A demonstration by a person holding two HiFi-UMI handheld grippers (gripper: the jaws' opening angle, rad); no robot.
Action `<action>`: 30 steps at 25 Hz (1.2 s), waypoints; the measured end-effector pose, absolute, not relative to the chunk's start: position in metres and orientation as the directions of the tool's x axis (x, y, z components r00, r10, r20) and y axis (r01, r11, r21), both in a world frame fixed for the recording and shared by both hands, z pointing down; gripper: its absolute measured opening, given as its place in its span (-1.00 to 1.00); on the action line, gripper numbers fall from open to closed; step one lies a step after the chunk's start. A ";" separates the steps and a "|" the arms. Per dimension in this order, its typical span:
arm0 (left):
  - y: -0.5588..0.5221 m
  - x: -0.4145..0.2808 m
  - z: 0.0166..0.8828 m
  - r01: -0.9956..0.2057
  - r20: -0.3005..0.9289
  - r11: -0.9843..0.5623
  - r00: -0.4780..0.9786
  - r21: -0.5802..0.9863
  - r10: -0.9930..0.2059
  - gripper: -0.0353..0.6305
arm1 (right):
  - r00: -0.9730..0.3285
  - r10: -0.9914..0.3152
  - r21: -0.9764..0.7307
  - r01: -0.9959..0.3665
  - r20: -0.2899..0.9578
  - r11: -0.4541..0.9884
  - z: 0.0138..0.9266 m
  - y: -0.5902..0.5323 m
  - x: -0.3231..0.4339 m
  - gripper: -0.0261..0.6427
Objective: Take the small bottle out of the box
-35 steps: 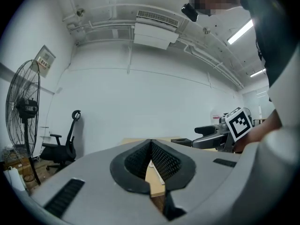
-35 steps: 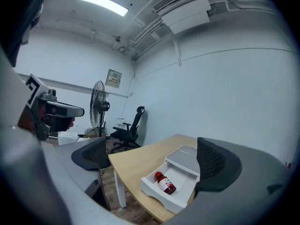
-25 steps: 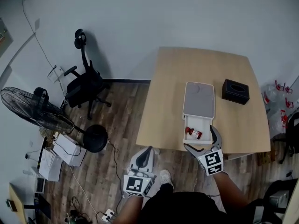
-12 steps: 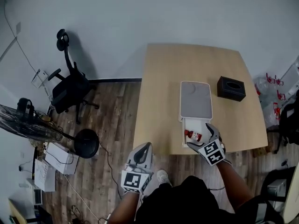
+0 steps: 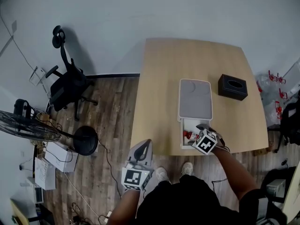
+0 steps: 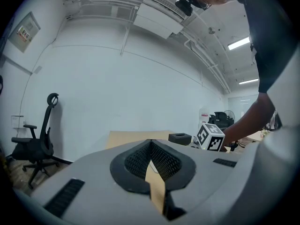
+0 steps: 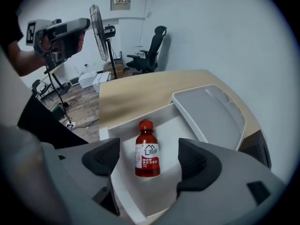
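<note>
Closest to the person, off the near edge of the worktop (image 5: 159,102) and above the wooden floor (image 5: 112,121), the left gripper (image 6: 151,149) hangs with its jaws together and nothing between them. To its right, the right gripper (image 7: 149,161) reaches over the near end of the white box (image 7: 171,130), which sits at the worktop's near edge. Its jaws are closing, one on each side of the small bottle (image 7: 147,149), and neither pad touches it.

The small bottle is red with a red cap and a white label. It lies on its side on the floor of the box's open near part, cap pointing away from the right gripper, apart from the box walls. Beyond it, the grey lid (image 7: 208,109) covers the far part of the box.

Farther back and to the right, well apart from the box, a black tissue box (image 5: 233,86) stands on the worktop.

Off the worktop to the left, a black office chair (image 5: 70,86) stands on the floor near the wall. A standing fan (image 5: 28,125) is at the left edge of the head view.
</note>
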State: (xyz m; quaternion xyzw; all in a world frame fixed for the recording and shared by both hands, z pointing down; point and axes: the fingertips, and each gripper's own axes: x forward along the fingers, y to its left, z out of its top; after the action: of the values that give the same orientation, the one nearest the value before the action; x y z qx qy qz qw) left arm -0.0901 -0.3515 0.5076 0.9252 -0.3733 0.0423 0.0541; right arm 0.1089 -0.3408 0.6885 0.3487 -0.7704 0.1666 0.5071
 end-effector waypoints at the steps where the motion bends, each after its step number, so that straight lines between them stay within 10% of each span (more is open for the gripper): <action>1: -0.352 -0.089 0.510 -0.700 0.125 -0.710 0.713 0.073 -0.690 -0.85 | -0.243 -0.340 0.080 -0.698 0.909 0.712 0.694 -0.342 0.108 0.25; 18: -0.365 -0.093 0.517 -0.762 0.167 -0.635 0.648 0.127 -0.744 -0.86 | -0.177 -0.111 -0.022 -0.615 0.978 0.788 0.738 -0.342 0.103 -0.22; 30: -0.366 -0.083 0.522 -0.755 0.175 -0.648 0.654 0.099 -0.736 -0.85 | -0.223 -0.342 0.123 -0.649 0.913 0.751 0.688 -0.360 0.110 -0.24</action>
State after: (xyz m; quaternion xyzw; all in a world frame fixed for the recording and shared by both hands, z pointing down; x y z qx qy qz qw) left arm -0.0834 -0.3665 0.5217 0.9058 -0.4114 0.0595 0.0819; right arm 0.1101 -0.3595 0.6878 0.3224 -0.7685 0.1440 0.5335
